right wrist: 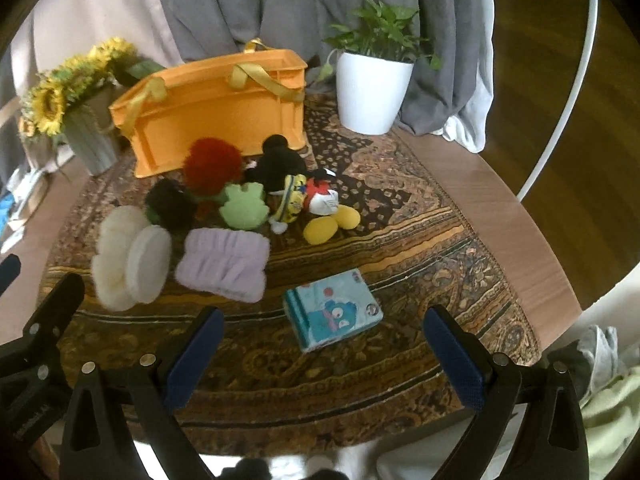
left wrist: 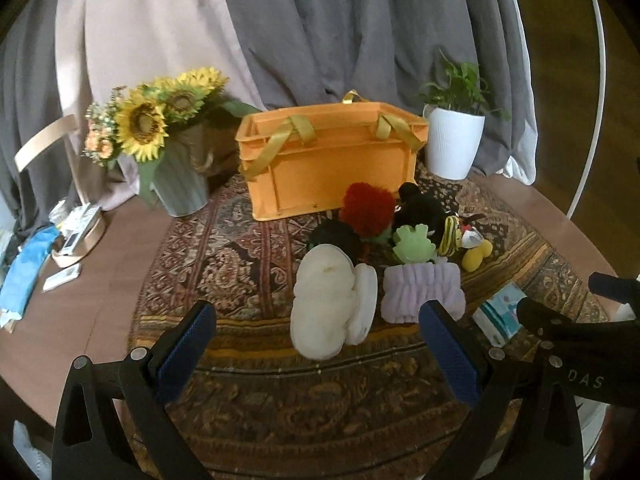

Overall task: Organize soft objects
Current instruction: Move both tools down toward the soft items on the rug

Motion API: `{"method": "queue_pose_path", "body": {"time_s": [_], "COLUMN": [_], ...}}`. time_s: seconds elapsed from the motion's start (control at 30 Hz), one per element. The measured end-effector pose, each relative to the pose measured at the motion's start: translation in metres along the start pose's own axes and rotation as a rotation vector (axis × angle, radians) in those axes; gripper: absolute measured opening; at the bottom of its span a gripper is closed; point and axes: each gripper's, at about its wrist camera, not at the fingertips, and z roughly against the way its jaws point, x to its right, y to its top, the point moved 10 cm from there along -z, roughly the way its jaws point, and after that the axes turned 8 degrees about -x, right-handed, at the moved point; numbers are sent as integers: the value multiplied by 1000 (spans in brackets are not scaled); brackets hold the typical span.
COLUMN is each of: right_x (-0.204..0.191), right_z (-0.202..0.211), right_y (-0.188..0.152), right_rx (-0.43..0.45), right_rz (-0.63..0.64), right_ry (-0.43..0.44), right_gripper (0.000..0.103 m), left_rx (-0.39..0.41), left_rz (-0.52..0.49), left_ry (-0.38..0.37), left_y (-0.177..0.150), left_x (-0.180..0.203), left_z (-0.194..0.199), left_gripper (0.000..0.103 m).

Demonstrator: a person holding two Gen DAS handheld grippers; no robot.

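Both claws released, nothing in either. My left gripper (left wrist: 316, 344) hangs over the patterned rug (left wrist: 248, 248), just short of the cream fluffy pad (left wrist: 324, 304) and lilac scrunched headband (left wrist: 420, 292). My right gripper (right wrist: 320, 344) sits just short of the blue tissue pack (right wrist: 334, 312). Beyond those: green frog plush (right wrist: 242, 208), red pompom (right wrist: 214, 168), black plush (right wrist: 280, 164), striped bee toy (right wrist: 294, 198), yellow-footed plush (right wrist: 330, 216), all clustered in front of the orange crate (left wrist: 332, 160). Sunflowers (left wrist: 152, 116) left of the crate, potted plant (left wrist: 454, 136) right.
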Motion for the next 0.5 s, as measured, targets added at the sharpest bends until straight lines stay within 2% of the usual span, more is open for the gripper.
{"method": "queue_pose_path", "body": {"time_s": [0.2,0.3,0.5], "right_x": [3,2,8], "right_z": [-42,-62,-92], "right_y": [1,0,2], "right_rx": [-64,-112,-190], "right_rz": [27,77,83], "right_ry": [39,54,96], "right_gripper": [101,101,101], "left_rx": [-28,-37,-102], "left_rz": [-4,2,10], "left_ry": [-1,32,81], "left_y": [2,-2,-7], "left_x": [7,13,24], "left_z": [-33,-49,-72], "left_gripper": [103,103,98]}}
